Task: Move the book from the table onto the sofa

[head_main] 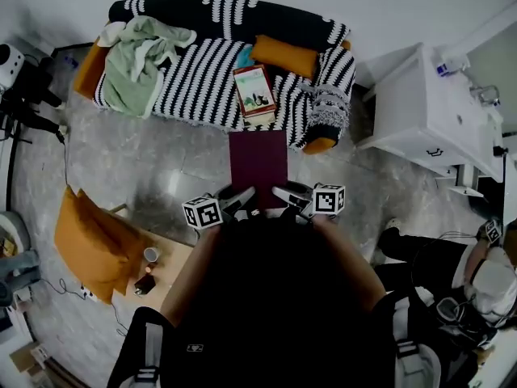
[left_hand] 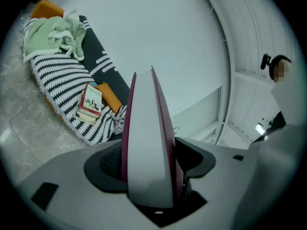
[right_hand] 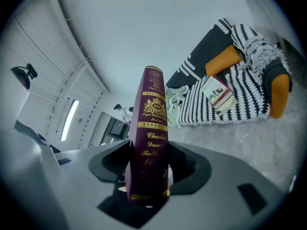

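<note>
The book [head_main: 258, 158] hangs before sofa [head_main: 194, 79] bearing second book [head_main: 254, 92].

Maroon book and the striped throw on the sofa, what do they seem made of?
Maroon book: hardback, probably leatherette or cloth boards, low sheen, with gilt-stamped spine lettering.
Striped throw: soft woven or knitted textile, matte; it drapes and ends in a fringe.

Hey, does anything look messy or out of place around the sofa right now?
A green blanket lies crumpled in a heap on the left end of the sofa, and a big orange cushion sits off it, down beside the small wooden table. Nothing looks spilled or damaged.
</note>
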`<control>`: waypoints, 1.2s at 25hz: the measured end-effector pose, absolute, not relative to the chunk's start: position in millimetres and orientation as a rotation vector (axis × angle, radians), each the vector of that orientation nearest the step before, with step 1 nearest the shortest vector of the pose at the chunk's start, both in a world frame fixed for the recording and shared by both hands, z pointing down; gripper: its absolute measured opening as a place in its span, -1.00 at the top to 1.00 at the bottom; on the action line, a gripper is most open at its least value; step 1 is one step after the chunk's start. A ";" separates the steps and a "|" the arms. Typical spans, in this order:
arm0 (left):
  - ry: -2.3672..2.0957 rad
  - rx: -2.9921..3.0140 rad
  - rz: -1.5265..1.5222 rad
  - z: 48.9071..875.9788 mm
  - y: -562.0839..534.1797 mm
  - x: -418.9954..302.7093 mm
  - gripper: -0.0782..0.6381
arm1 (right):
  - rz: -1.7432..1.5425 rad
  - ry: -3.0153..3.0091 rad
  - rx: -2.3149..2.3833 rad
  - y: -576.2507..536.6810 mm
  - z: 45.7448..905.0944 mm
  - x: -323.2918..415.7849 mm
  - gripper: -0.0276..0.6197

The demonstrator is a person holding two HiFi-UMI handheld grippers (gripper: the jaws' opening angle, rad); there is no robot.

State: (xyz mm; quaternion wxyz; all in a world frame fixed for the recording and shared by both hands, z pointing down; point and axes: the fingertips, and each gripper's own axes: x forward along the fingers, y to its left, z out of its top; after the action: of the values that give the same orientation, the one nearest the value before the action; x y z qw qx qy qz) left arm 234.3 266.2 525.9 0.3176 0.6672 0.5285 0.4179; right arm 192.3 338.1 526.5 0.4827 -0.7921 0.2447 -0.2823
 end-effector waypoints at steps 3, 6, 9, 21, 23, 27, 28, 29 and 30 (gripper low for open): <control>1.390 1.845 1.077 522.2 267.7 245.8 -0.09 | -0.640 0.554 -1.873 339.2 529.1 199.6 0.14; 1.391 1.903 1.065 520.4 265.2 256.4 -0.12 | -0.619 0.550 -1.872 338.0 528.9 209.1 0.14; 1.412 1.962 1.065 518.7 264.9 266.5 -0.16 | -0.631 0.576 -1.895 336.8 522.0 220.7 0.14; 1.302 2.010 1.108 532.7 260.2 307.1 -0.18 | -0.759 0.694 -1.920 338.9 535.8 270.3 0.14; 1.280 2.006 1.122 536.3 262.4 315.5 -0.18 | -0.788 0.716 -1.919 341.4 538.1 280.5 0.14; 1.247 1.998 1.153 544.6 276.6 338.4 -0.18 | -0.829 0.727 -1.906 356.6 545.3 305.3 0.15; 1.243 1.996 1.161 546.1 282.4 344.8 -0.18 | -0.839 0.725 -1.902 362.6 547.6 311.5 0.15; 1.241 1.993 1.170 547.2 288.7 351.3 -0.18 | -0.847 0.723 -1.896 369.0 549.4 317.6 0.15; 1.239 1.990 1.179 548.3 295.3 357.6 -0.19 | -0.851 0.722 -1.888 375.1 550.3 323.7 0.15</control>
State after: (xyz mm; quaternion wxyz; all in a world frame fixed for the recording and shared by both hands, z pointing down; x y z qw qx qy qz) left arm 357.6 295.3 548.3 0.2557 0.7331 0.4565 0.4345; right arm 323.7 375.1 550.3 0.4567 -0.7658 0.2928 -0.3453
